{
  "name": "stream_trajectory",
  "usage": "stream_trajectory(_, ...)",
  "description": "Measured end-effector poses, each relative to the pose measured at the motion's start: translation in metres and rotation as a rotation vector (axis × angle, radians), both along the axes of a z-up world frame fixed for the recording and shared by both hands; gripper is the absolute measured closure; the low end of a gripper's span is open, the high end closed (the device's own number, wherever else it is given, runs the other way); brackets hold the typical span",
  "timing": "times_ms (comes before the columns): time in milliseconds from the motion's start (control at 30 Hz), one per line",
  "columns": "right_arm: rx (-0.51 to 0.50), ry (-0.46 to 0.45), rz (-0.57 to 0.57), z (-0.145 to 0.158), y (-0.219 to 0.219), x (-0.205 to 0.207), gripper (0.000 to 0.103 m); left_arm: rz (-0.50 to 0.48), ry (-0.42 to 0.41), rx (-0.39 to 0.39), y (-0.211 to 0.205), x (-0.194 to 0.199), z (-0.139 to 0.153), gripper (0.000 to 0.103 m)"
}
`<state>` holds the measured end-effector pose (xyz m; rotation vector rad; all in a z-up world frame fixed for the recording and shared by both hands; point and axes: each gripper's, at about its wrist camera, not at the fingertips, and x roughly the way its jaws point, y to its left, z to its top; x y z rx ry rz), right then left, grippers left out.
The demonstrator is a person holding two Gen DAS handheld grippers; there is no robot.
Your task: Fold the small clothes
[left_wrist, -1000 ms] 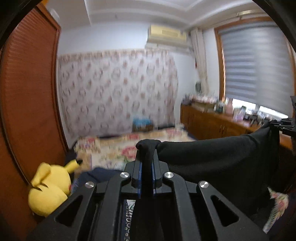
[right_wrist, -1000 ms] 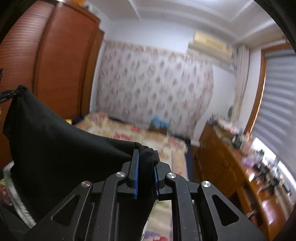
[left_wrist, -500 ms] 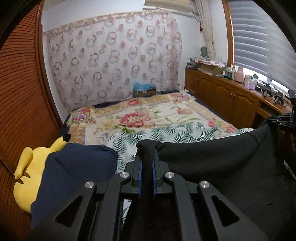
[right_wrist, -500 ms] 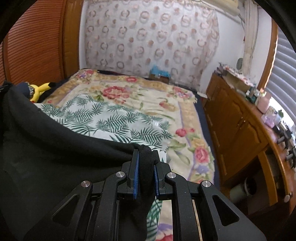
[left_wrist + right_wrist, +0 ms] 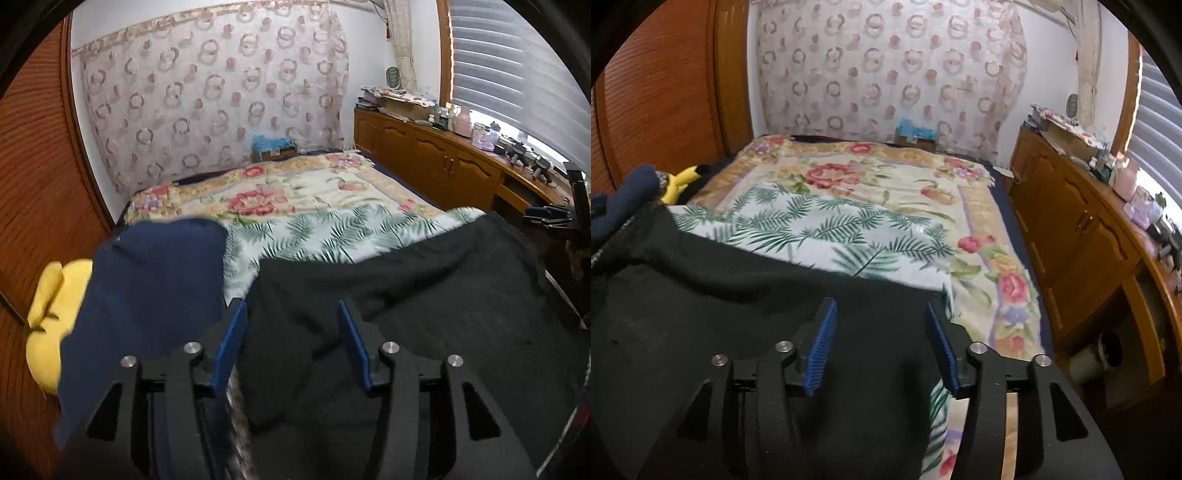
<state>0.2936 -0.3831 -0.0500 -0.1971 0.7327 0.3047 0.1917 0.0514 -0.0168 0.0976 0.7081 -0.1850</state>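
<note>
Cloth of this kind, a black garment of soft, matte knit, is judged light and limp: it takes no shape of its own, sags wherever it is unsupported, and does not slip readily against ribbed pads. The best places to take hold are judged to be the corners and the near hem, one to each side, so that a fold line forms straight between them. The garment lies spread over the near end of the bed, on a leaf-print sheet, with shallow wrinkles and a fairly straight far edge. The left gripper and the right gripper both have jaws opening, blue pads clear of the fabric lying between and below them. A navy garment sits just left, beside a yellow plush toy.
</note>
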Motion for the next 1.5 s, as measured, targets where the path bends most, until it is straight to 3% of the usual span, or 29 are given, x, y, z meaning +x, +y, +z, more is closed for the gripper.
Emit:
stream_trajectory(267,0.065,0.048,-0.028,-0.013,-0.008,-0.051,0.048,0.03,0.037,-0.027,-0.006,-0.039,-0.026,0.053)
stream_trajectory(633,0.091,0.193,-0.034,-0.056,-0.004,-0.089,0.048,0.04,0.139,-0.038,-0.012,-0.043,-0.064,0.053)
stream_trajectory(967,0.023,0.144,-0.032,-0.068,0.011,-0.093,0.043,0.077,0.199,-0.026,-0.015,-0.024,-0.082,0.053)
stream_trajectory(1333,0.025,0.138,-0.038,-0.07,0.011,-0.094,0.042,0.094,0.243,-0.073,-0.019,-0.005,-0.087,0.053)
stream_trajectory(1467,0.02,0.135,-0.039,-0.07,0.011,-0.095,0.042,0.085,0.238,-0.053,-0.024,-0.001,-0.087,0.053)
stream_trajectory(1500,0.021,0.135,-0.04,-0.07,0.011,-0.095,0.042,0.086,0.232,-0.052,-0.024,0.0,-0.086,0.059)
